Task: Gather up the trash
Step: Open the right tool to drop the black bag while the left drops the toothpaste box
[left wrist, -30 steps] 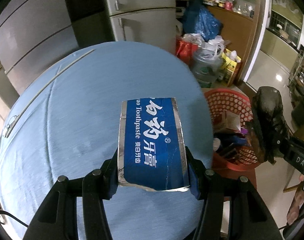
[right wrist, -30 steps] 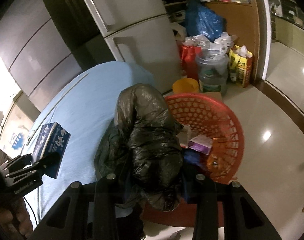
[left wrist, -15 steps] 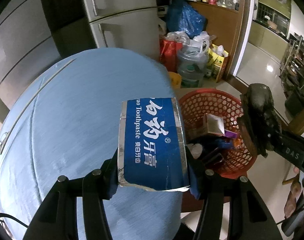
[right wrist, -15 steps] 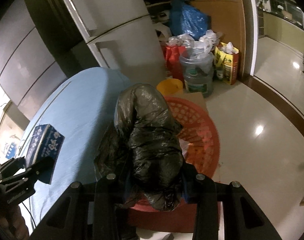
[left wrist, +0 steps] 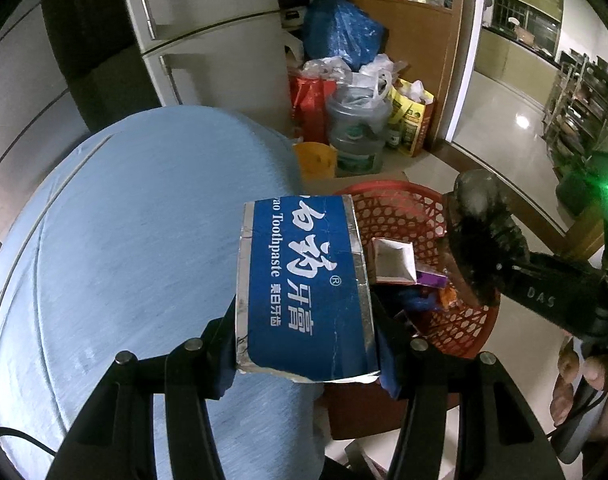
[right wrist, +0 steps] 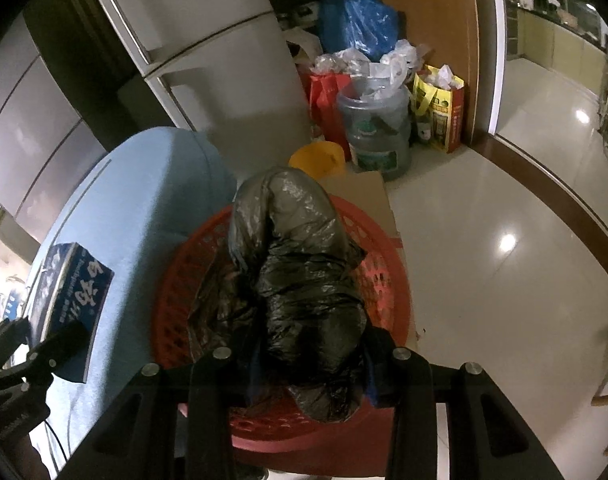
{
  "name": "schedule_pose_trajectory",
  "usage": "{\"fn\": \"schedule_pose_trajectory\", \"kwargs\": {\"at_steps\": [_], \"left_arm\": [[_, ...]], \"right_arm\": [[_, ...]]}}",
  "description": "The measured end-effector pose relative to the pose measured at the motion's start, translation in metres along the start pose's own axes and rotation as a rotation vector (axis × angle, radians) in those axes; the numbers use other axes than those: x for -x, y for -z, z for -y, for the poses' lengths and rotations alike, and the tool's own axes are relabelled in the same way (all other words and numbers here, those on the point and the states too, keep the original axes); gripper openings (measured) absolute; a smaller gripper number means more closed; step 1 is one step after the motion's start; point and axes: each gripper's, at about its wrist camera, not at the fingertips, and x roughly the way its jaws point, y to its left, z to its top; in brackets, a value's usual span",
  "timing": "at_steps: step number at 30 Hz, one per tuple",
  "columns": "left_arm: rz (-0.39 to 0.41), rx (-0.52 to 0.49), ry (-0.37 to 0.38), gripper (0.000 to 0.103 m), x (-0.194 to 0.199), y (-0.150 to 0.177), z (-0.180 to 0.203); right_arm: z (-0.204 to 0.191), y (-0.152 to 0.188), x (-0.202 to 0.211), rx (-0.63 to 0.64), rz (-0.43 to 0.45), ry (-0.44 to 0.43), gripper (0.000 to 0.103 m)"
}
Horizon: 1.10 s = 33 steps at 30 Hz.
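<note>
My left gripper (left wrist: 308, 344) is shut on a blue toothpaste box (left wrist: 304, 280), held over the right edge of the blue table (left wrist: 123, 220) beside the red mesh basket (left wrist: 400, 208). Boxes and wrappers lie in the basket. In the right wrist view a crumpled black plastic bag (right wrist: 304, 280) sits between the pads of my right gripper (right wrist: 310, 364), directly above the basket (right wrist: 388, 292). The jaws are opening, but the pads still press on the bag. The same bag (left wrist: 480, 236) hangs over the basket's right side in the left wrist view. The toothpaste box (right wrist: 73, 292) shows at the left.
A fridge (left wrist: 207, 40) stands behind the table. Beyond the basket are a yellow bucket (left wrist: 314, 158), a water jug stuffed with plastic bags (left wrist: 358, 136), and red and yellow bags. Cardboard (right wrist: 360, 192) lies under the basket. Glossy floor (right wrist: 504, 240) stretches right.
Both grippers have moved right, toward the basket. The black bag went from beside the table to right over the basket and a little lower. The toothpaste box now overlaps the basket's left rim.
</note>
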Motion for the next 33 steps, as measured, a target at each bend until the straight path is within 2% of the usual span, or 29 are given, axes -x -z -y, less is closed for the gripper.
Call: {"fn": "schedule_pose_trajectory", "kwargs": {"at_steps": [1, 3, 5, 6, 24, 33], "left_arm": [[-0.001, -0.004, 0.002, 0.057, -0.001, -0.001, 0.002], [-0.003, -0.009, 0.006, 0.057, -0.003, -0.003, 0.005], [-0.007, -0.014, 0.009, 0.057, -0.005, -0.004, 0.008], [-0.009, -0.015, 0.011, 0.057, -0.006, -0.003, 0.009], [-0.03, -0.047, 0.039, 0.057, -0.02, -0.01, 0.023], [-0.077, -0.056, 0.075, 0.057, -0.041, -0.019, 0.036]], "right_arm": [[0.002, 0.0, -0.004, -0.004, -0.023, -0.007, 0.043], [0.004, -0.001, -0.008, -0.004, -0.043, -0.011, 0.054], [0.004, 0.0, -0.008, 0.009, -0.036, 0.007, 0.072], [0.005, -0.001, -0.008, 0.008, -0.032, 0.004, 0.073], [0.027, -0.006, 0.035, -0.109, 0.107, -0.007, 0.073], [0.035, -0.005, 0.04, -0.136, 0.114, -0.008, 0.073]]}}
